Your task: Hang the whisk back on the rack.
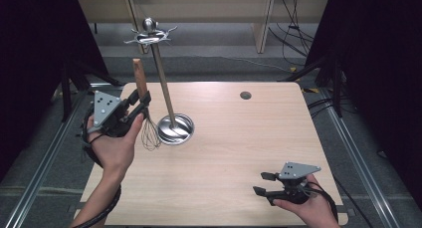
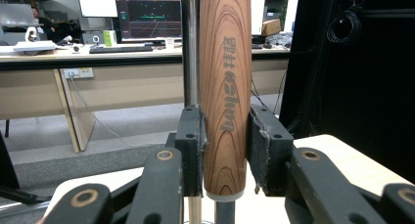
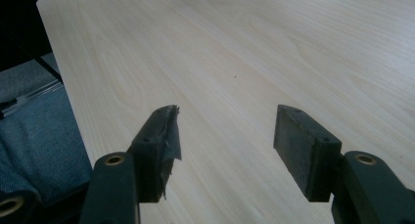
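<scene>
Gripping a whisk (image 1: pixel 146 113) by its wooden handle (image 2: pixel 226 87), the left gripper (image 1: pixel 142 104) hangs above the table's (image 1: pixel 239 153) left edge, its two jaws pressed against opposite sides of the handle low down near its metal collar. In the left gripper view, the handle stands upright between the pads (image 2: pixel 192 150), with grey printed lettering running along its grain. From the high view the handle rises above the jaws, while the wire loops hang below them, just over the wood surface. Immediately to the right of this gripper stands a steel stand (image 1: pixel 164 83), its thin pole rising from a round base (image 1: pixel 175 129) to a hook crown and ball on top; the pole shows directly behind the handle in the left gripper view. The whisk wires sit just beside the base.

Well apart, near the table's front right corner, the right gripper (image 1: pixel 265 183) is held low in the person's right hand (image 1: pixel 311 208). Its jaws stand wide apart with nothing between them, only bare tabletop ahead, the base's rim far beyond.
</scene>
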### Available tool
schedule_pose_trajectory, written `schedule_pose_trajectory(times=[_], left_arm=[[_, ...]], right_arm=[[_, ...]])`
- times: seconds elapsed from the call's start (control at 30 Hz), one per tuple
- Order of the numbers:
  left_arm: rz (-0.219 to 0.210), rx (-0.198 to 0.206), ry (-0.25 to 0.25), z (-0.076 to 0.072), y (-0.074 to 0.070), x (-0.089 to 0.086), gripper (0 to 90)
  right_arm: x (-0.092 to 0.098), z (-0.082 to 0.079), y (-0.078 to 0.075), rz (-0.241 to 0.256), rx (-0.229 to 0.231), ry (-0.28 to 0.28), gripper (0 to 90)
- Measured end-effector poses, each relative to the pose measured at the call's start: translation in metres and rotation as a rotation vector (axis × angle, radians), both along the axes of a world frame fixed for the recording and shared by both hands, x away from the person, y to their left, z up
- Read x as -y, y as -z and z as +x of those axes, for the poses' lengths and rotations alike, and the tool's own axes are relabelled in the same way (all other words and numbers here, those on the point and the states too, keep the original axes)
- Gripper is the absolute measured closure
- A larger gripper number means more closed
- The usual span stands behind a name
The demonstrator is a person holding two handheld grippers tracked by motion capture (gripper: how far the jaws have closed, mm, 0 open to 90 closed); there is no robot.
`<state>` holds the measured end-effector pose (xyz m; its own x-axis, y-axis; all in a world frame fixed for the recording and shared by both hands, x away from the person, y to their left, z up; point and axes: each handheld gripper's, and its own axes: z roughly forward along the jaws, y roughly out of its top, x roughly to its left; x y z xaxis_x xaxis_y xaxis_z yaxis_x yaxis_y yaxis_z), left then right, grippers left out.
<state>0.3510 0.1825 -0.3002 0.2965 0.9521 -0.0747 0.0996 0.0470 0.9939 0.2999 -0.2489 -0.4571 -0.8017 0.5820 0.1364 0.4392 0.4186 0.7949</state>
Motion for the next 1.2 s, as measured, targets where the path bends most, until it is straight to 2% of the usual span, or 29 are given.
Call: schedule_pose_trajectory(times=[1.2], left_arm=[[0.009, 0.0, -0.021, 0.015, -0.01, 0.005, 67.9]], right_arm=[[0.0, 0.0, -0.001, -0.002, 0.003, -0.003, 42.4]])
